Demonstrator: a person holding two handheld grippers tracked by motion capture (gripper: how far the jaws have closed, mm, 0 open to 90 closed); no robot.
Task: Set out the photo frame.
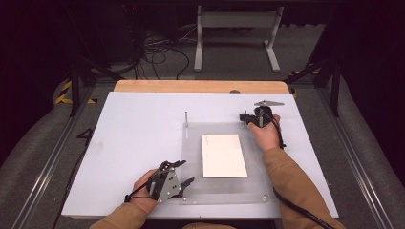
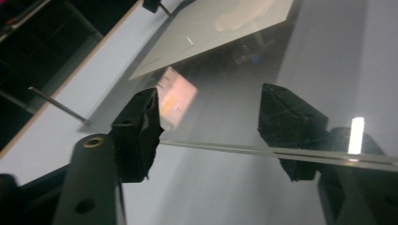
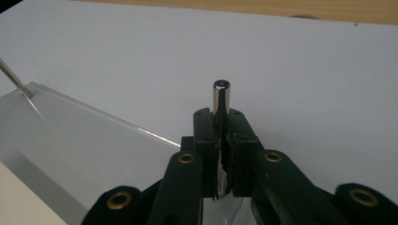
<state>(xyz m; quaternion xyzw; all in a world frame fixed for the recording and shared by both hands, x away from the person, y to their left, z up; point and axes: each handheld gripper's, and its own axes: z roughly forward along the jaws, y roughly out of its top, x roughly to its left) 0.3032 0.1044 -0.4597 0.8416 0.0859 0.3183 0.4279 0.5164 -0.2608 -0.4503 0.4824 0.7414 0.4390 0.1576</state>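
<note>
Straddling the near-left corner of the clear acrylic plate (image 1: 224, 188) on the white counter (image 1: 138, 143), the left gripper (image 1: 184, 172) had its jaws spread apart and grasped nothing. One thin pin (image 1: 186, 118) already stood at the plate's far-left corner, with a cream sheet (image 1: 223, 155) lying mid-plate. At the far-right corner, the right gripper (image 1: 244, 118) was clenched on a metal peg (image 3: 220, 105), upright, apparently being seated, so the near corners likely remained.

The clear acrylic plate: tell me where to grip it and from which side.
Likely best by its near left edge, coming in level from the person's side: the clear acrylic plate is thin and flat, and the left gripper already has its open jaws straddling that edge.
</note>
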